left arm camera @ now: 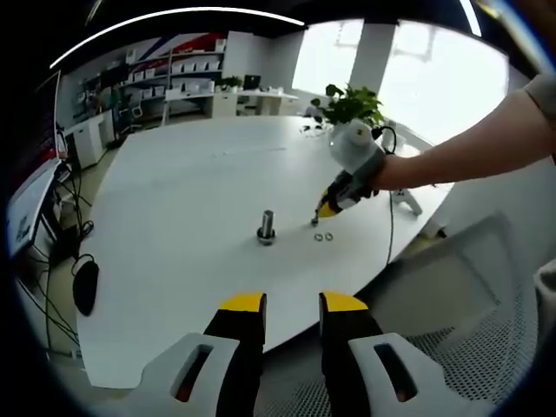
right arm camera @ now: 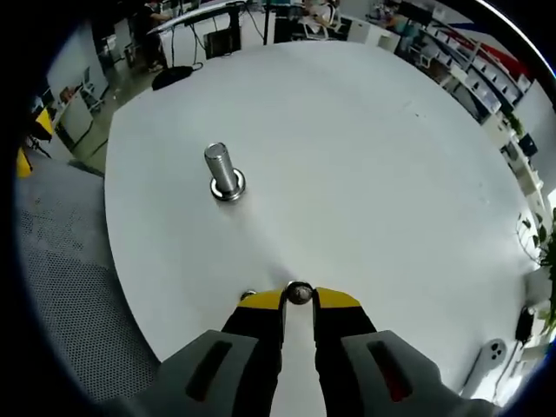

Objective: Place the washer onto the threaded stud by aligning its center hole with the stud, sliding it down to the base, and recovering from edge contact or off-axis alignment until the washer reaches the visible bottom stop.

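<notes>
Right gripper pinched washer at tips, near-closed, just above white table. Threaded stud stood upright, well apart. Left gripper part-open, empty.

The surface is plain white, without pattern. On it the threaded stud is shiny silver-grey metal — the same bright steel in the right gripper view. The washer caught at the right tool is silver too, as are two small rings lying on the white. Both tools have pale grey bodies with black jaws tipped in yellow; the left tool shows red-orange inside its grey slots. A black mouse lies at the surface's edge, and the chair mesh is light grey, dotted with fine holes — a green plant stands behind
</notes>
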`<state>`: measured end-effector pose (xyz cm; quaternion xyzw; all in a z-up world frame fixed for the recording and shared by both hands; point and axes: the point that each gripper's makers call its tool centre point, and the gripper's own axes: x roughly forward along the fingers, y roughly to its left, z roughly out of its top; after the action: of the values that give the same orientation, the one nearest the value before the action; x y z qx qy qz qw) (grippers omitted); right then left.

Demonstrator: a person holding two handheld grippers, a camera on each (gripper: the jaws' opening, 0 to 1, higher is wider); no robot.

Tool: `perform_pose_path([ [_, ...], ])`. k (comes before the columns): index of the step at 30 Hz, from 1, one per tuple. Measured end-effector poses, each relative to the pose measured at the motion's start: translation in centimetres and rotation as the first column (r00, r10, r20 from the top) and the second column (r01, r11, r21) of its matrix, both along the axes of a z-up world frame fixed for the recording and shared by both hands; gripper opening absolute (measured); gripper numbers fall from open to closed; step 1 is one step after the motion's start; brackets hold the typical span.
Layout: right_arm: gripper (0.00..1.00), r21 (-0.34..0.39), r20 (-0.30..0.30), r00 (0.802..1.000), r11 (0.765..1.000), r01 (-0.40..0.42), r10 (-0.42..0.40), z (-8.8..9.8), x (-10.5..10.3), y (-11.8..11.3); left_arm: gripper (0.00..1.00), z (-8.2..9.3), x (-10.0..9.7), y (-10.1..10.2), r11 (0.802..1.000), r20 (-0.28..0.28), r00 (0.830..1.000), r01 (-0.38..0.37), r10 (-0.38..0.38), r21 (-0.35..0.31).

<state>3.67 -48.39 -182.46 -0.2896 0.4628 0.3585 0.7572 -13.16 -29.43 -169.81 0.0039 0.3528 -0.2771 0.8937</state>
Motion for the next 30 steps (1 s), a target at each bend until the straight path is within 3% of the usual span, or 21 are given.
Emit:
perform_pose_path([
  [11, 0.14, -0.034, -0.045, 0.999, 0.999, 0.008, -0.010, -1.9, -0.1, -0.3, 0.22, -0.1, -0.1, 0.0, 1.000, -0.008, 1.000, 0.004, -0.004, 0.004],
  [20, 0.16, -0.024, -0.058, 0.998, 0.999, 0.034, -0.036, -2.2, -0.1, -0.7, 0.22, 0.0, 0.0, 0.1, 1.000, -0.005, 1.000, -0.001, 0.001, 0.004],
  [30, 0.19, -0.044, -0.080, 0.996, 0.999, 0.026, -0.029, -1.9, -1.8, -2.2, 0.22, 0.0, 0.0, 0.1, 1.000, -0.004, 1.000, -0.003, 0.003, 0.008],
])
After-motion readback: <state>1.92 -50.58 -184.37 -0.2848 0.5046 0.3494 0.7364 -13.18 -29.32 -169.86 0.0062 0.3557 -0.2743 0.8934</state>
